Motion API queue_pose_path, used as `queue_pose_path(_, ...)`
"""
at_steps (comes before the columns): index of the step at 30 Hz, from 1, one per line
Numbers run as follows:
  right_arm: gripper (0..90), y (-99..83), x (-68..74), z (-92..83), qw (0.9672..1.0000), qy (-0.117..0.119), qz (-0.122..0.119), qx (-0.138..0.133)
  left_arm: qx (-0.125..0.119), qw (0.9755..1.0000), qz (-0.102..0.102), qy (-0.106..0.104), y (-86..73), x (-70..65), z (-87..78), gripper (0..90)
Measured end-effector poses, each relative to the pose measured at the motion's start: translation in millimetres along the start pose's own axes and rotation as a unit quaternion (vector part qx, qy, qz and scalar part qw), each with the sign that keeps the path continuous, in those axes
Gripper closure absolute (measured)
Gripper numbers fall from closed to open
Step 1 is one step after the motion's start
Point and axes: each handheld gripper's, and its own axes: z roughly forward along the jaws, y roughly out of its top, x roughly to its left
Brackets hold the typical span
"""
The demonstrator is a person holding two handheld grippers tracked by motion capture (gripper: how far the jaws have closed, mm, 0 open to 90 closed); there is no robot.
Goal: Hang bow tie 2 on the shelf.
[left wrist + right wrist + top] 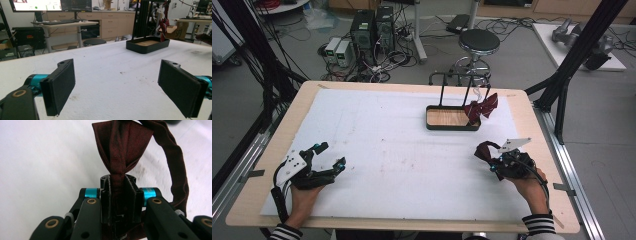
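— What was over on the left?

— The left gripper (330,156) rested low on the white table cover (377,145), held in the person's left hand (302,197). Its jaws stood wide apart with nothing between them; the left gripper view showed only bare cover between the two black pads (60,85).

— And toward the middle?

— A black tray with a wooden floor (452,119) sat well beyond both grippers, a thin black stand rising from it. A dark red bow tie (482,106) hung on that stand at the tray's right end.

— And on the right?

— The right gripper (493,162), in the right hand (529,190), lay near the table's right edge. Its jaws were pressed together on a second dark red bow tie (122,147), pinching the bunched middle, one wing fanning out past the tips and the strap looping off to the side. That tie was just above the cover, well apart from the tray.
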Motion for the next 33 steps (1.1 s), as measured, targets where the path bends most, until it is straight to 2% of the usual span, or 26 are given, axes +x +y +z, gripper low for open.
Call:
queue_pose_path(6, 76.7, 4.1, 2.1, -6.0, 0.9988, -0.011, 0.011, -0.047, 0.0, 1.0, 0.001, 0.0, 0.0, 0.0, 0.0, 14.7)
queue_pose_path(11, 76.6, 9.1, 2.9, -7.9, 0.9963, -0.012, 0.022, -0.082, 0.0, 1.0, 0.002, 0.0, 0.1, 0.1, 0.0, 14.7)
queue_pose_path(18, 76.6, 20.1, 5.5, -6.5, 0.9938, -0.026, 0.019, -0.106, 0.0, 1.0, 0.0, -0.001, 0.0, 0.0, 0.1, 14.8)
queue_pose_path(33, 76.6, 60.2, 5.9, -7.6, 0.9861, -0.023, 0.018, -0.163, 0.0, 1.0, -0.003, -0.001, 0.0, 0.3, 0.0, 14.7)
